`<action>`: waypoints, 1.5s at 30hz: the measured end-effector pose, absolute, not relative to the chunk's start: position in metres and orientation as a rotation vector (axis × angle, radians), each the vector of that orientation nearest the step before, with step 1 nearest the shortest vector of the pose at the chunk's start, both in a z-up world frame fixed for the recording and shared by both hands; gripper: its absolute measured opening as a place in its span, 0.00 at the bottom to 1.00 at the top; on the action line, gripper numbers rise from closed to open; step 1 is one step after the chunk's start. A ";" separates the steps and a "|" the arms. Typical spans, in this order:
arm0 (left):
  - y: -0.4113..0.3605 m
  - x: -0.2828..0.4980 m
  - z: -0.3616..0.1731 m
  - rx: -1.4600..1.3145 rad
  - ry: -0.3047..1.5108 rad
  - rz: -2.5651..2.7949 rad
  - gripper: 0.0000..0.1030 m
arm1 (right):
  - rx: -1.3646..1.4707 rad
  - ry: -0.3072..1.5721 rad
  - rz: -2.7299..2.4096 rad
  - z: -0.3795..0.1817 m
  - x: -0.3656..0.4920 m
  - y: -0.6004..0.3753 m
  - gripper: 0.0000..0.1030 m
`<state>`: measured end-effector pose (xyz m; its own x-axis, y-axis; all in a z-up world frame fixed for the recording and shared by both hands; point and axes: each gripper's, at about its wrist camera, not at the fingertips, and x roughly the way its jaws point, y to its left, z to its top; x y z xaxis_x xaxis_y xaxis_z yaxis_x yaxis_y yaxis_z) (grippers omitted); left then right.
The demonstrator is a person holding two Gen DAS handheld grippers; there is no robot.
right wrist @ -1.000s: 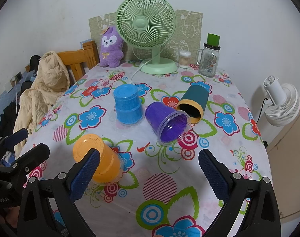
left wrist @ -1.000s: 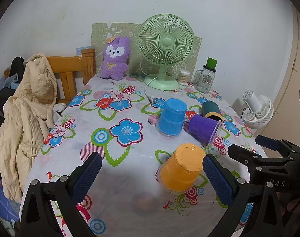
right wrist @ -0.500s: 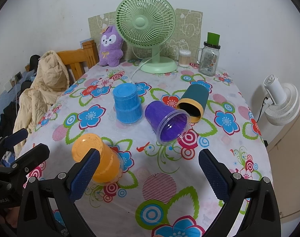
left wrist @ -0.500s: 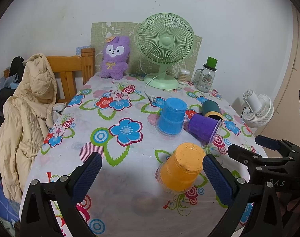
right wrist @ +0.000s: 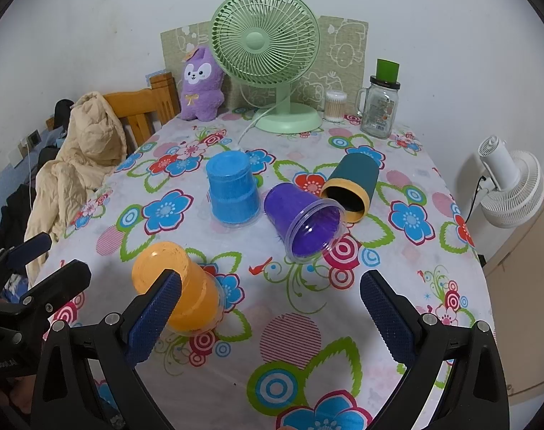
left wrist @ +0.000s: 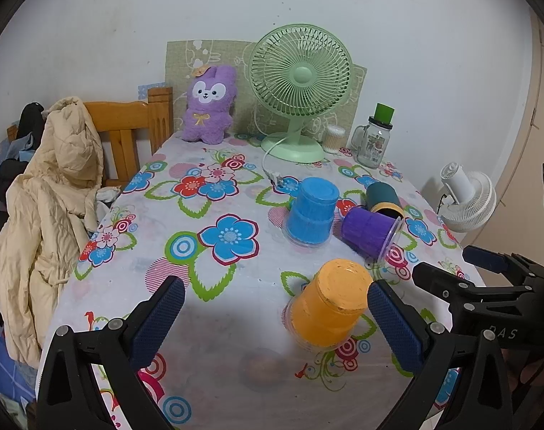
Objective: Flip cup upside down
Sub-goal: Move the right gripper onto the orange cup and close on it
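purple cup [right wrist: 302, 220]: clear glossy plastic shell, fuzzy lining | tablecloth [right wrist: 397, 279]: matt printed cloth | chair [left wrist: 128, 129]: varnished wood | jar [right wrist: 378, 111]: glass

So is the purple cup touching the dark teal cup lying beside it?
Cannot tell. In the right wrist view the purple cup's rim overlaps the dark teal cup's yellow mouth; in the left wrist view it hides the spot. Neither shows contact or gap.

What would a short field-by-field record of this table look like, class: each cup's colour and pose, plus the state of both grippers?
orange cup: upside down, nearest the grippers
blue cup: upside down, mid-table
purple cup: on its side, mouth toward the camera
dark teal cup: on its side, yellow rim
left gripper: open, empty
right gripper: open, empty
behind the cups: green fan, plush toy, glass jar
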<state>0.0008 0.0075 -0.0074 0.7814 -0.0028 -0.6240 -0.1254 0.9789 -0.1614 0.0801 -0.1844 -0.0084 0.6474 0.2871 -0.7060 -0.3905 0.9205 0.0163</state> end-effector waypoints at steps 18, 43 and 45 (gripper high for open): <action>0.010 -0.002 -0.025 -0.196 0.740 0.082 1.00 | -0.170 0.821 0.400 -0.020 0.080 -0.174 0.98; 0.056 0.009 -0.067 -0.222 0.894 0.155 1.00 | -0.298 0.909 0.514 -0.053 0.097 -0.106 0.98; 0.060 0.011 -0.070 -0.227 0.904 0.166 1.00 | -0.284 0.928 0.544 -0.058 0.104 -0.101 0.98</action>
